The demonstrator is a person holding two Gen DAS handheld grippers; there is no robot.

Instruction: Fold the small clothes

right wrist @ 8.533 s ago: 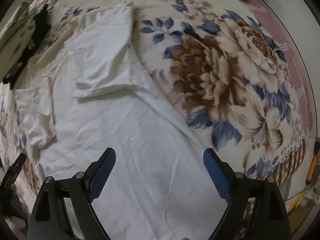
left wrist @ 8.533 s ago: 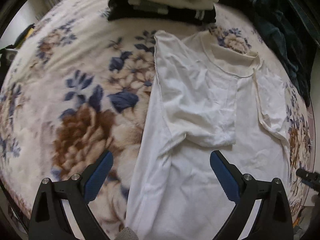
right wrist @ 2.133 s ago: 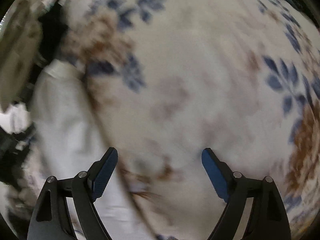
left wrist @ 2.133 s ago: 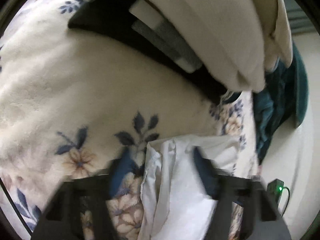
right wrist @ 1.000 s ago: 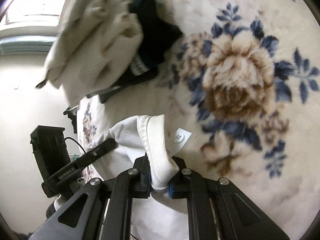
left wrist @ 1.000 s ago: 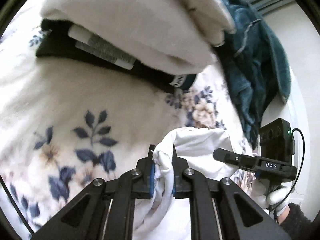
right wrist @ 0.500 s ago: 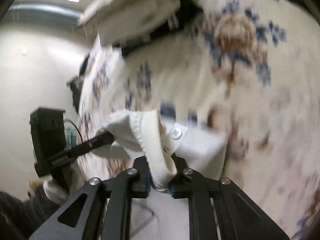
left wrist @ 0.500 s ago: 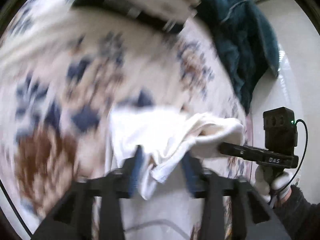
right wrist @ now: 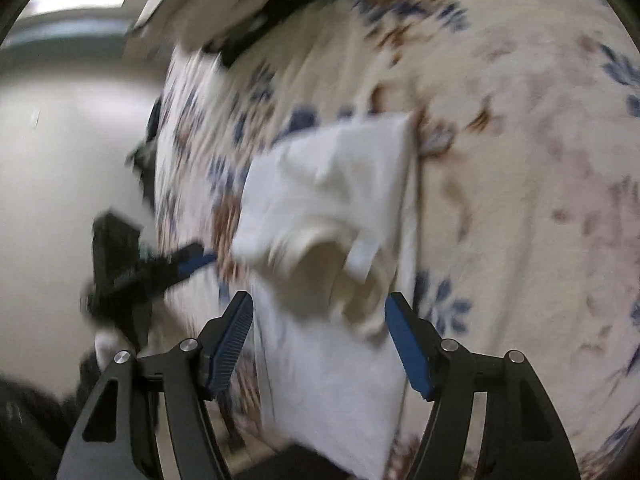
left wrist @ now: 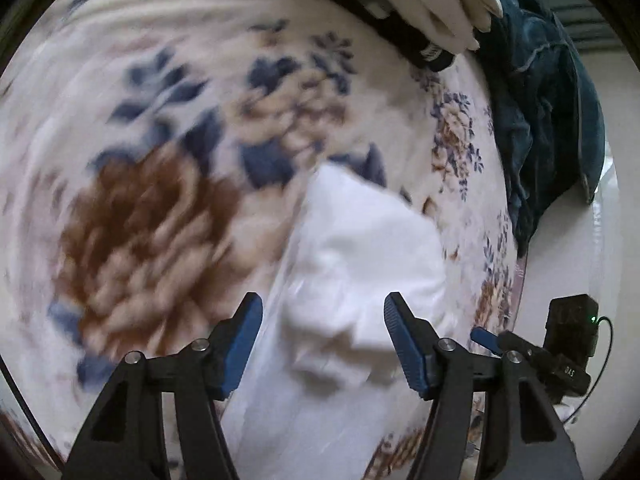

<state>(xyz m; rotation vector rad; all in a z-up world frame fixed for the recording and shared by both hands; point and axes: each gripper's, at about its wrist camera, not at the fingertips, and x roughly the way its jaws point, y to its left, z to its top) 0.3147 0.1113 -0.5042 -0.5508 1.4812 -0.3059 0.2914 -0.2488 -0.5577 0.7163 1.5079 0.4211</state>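
Observation:
The white T-shirt lies folded over on the floral blanket, its upper part doubled back onto the lower part. My left gripper hangs just above it with its jaws opening; the cloth lies below and between the blue pads, which do not press on it. In the right wrist view the same shirt shows its neck opening rumpled near my right gripper, whose jaws are also opening, clear of the cloth. Each gripper shows at the edge of the other's view. Both views are blurred.
A stack of folded clothes, cream over black, lies at the far side of the blanket. A dark teal garment is bunched at the right edge of the bed. Beyond the bed edge is a pale wall.
A second ago both grippers were shut on the shirt's top edge. They carried it back over the lower part, then let go; both now stand open and the shirt lies folded.

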